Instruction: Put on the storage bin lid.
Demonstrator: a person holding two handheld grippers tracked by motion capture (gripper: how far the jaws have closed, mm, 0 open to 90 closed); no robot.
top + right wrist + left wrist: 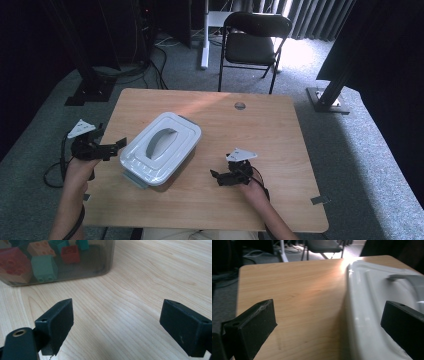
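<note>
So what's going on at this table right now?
A person sits at a wooden table with a gripper in each hand, working around a plastic box with a white lid on it. The box holds coloured building bricks, seen through its clear wall. The left gripper is open right beside the box's left edge, holding nothing. The right gripper rests open on the table to the box's right, apart from it. The lid is still on.

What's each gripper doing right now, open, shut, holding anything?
Left gripper: open, holding nothing, jaws at the edge of the white lidded box.
Right gripper: open, holding nothing, over bare table near the box.
</note>
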